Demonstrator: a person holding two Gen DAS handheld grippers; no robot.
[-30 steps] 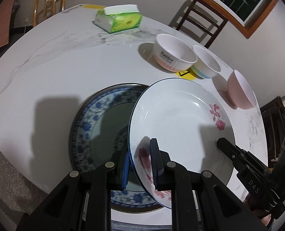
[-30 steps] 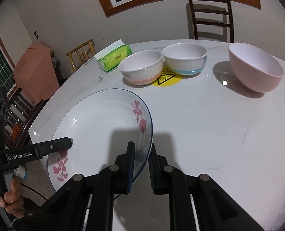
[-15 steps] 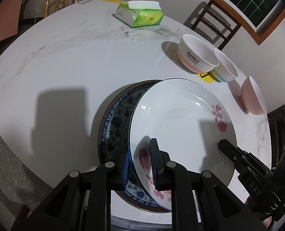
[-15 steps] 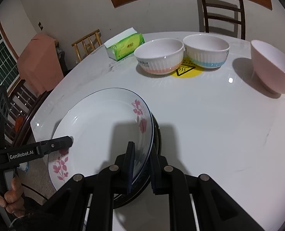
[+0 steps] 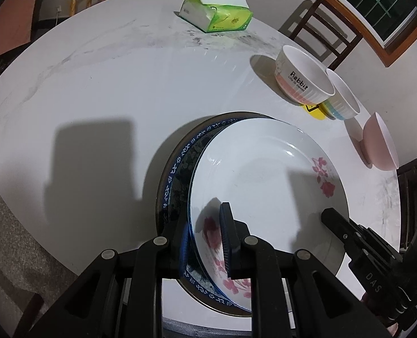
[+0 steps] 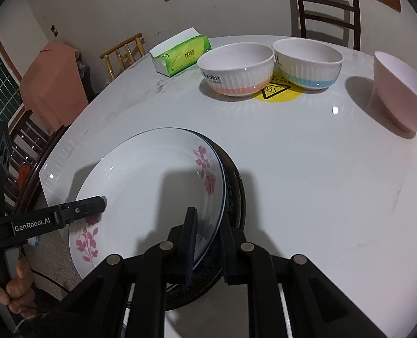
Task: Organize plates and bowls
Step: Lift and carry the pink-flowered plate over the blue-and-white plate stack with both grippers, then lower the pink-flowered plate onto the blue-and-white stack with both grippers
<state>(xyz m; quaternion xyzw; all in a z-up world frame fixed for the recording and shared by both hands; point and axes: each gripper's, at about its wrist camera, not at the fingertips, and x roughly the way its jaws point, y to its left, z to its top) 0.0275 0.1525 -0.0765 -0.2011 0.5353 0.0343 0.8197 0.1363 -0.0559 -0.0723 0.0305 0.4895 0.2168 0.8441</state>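
A white plate (image 5: 264,174) with pink flowers lies over a dark blue-patterned plate (image 5: 177,169), shifted a little to its right so only a crescent of the blue one shows. My left gripper (image 5: 205,239) is shut on the white plate's near left rim. Seen from the right wrist, my right gripper (image 6: 208,236) is shut on the rim of the white plate (image 6: 140,174) on its other side, above the blue plate (image 6: 233,186). Whether the white plate rests fully on the blue one is hidden. Three bowls stand at the back.
A pink-banded bowl (image 6: 236,70) and a blue-banded bowl (image 6: 307,64) stand together by a yellow sticker (image 6: 276,91). A plain pink bowl (image 6: 403,95) is at the far right. A green tissue pack (image 6: 180,56) lies behind. Chairs ring the round white table (image 6: 321,183).
Both grippers carried the white plate sideways and down over the blue plate. The blue plate, half bare a second ago, is now mostly covered.
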